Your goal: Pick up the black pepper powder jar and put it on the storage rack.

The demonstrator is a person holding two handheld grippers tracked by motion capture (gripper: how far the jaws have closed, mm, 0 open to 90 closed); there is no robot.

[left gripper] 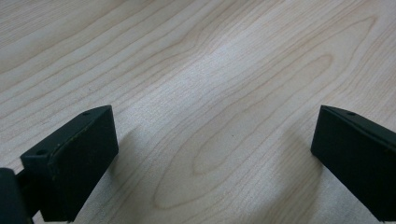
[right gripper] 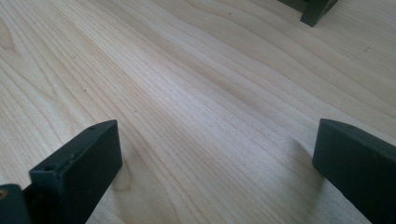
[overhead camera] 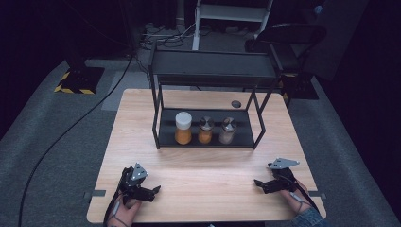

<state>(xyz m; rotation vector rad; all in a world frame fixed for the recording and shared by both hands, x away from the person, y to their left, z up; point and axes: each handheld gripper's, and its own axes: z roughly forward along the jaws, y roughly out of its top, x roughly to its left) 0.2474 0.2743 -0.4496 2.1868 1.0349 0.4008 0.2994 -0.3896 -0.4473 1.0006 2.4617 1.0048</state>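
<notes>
From above, 3 jars stand in a row on the lower shelf of a black rack [overhead camera: 161,127] at the table's [overhead camera: 198,179] far half: a tall white-capped jar [overhead camera: 183,127] of orange powder, an orange jar [overhead camera: 205,130] and a pale jar [overhead camera: 228,131], both with metal lids. The left gripper [overhead camera: 150,193] and the right gripper [overhead camera: 261,185] rest near the front edge, well apart from the jars.

Left gripper view: jaws spread wide over bare wood.

Right gripper view: jaws spread wide, with a rack foot [right gripper: 314,13] far off.

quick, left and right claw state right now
Left claw: open, holding nothing, over the bare table.
Right claw: open, holding nothing.
</notes>
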